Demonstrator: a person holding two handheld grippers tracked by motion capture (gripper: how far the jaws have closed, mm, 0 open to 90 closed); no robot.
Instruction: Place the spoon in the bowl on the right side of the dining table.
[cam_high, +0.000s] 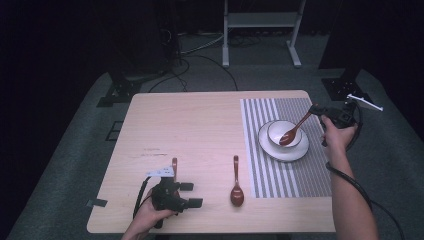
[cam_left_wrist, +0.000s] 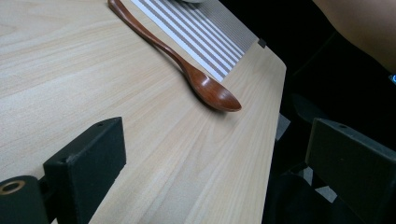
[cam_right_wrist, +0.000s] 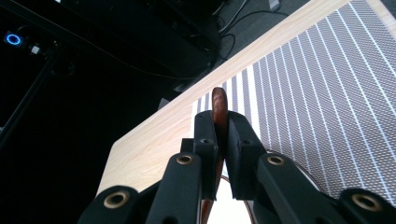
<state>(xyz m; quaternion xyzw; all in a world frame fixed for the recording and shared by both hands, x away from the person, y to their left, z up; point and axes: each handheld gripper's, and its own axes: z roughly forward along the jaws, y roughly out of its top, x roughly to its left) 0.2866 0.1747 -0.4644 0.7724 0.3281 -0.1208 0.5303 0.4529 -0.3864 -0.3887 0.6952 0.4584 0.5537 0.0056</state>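
Near the bowl (cam_high: 284, 131): right gripper (cam_high: 320, 111) jaws clamped on spoon (cam_high: 292, 131) handle, long axis slanting down-left, tip inside. Farther left of bowl: second spoon (cam_high: 236, 182); left gripper (cam_high: 187, 195) jaws wide, empty.

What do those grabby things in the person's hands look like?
Both are black. The left gripper has two blocky black jaws, a grey three-cornered plate on top and a black cable. The right gripper has the same plate and cable, and brass-coloured rivets on its jaw arms. The forearms are bare: no sleeves.
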